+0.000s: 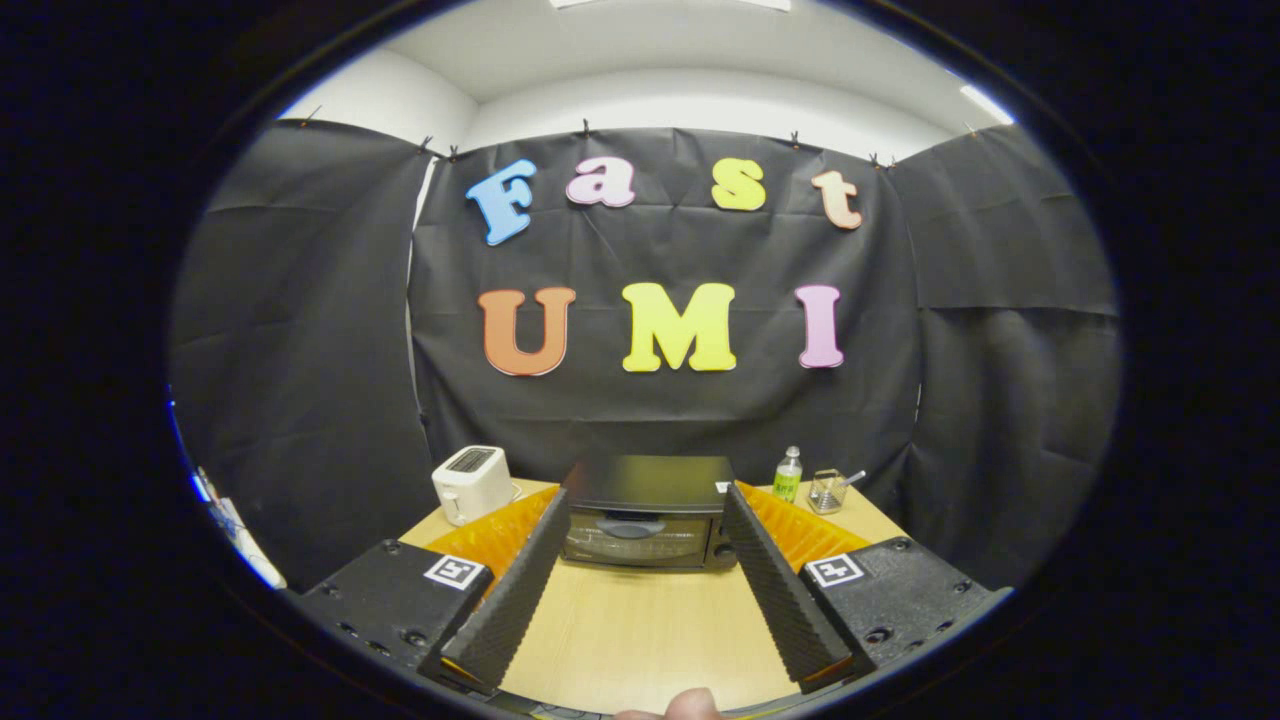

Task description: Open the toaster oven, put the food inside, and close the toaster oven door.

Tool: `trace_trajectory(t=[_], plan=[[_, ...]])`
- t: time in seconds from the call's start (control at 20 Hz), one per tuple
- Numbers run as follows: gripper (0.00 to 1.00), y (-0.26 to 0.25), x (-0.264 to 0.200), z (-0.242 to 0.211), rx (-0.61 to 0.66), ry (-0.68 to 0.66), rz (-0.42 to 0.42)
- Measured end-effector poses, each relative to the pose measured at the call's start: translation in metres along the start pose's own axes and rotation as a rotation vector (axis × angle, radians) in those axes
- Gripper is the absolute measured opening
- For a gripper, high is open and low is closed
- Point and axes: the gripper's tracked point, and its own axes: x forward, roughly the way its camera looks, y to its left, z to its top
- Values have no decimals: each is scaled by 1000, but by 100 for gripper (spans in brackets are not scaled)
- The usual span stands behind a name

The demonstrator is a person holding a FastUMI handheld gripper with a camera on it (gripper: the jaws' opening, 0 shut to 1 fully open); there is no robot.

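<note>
Gripper view: the gripper (pixel 645 500) hangs over the near part of a light wooden table (pixel 640 630), its two fingers (pixel 510 590) spread wide apart with nothing between them but bare tabletop. Neither finger touches anything.

The toaster oven (pixel 645 512), black with a glass door, stands at the far edge of the table against the booth's dark cloth wall (pixel 300 350), just beyond the fingertips and framed between them. Its door is closed and upright, a handle running across the top of the glass, with knobs on its right side partly hidden behind the right finger.

Toward the far left corner of the table sits a white slot toaster (pixel 471 482), apart from the oven. Toward the far right corner stands a small clear bottle (pixel 788 475) with a green label, and just beside it, on the right, a clear glass container (pixel 827 490) with a utensil handle sticking out of it.

At the near edge, below the fingers, the tip of a person's finger (pixel 690 705) shows.
</note>
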Motion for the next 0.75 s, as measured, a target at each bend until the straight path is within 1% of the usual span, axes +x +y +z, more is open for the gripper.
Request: trace_trajectory(t=[0.55, 0.75], plan=[[100, -1, 11, -2, 28, 29, 2], [100, -3, 12, -9, 48, 51, -4]])
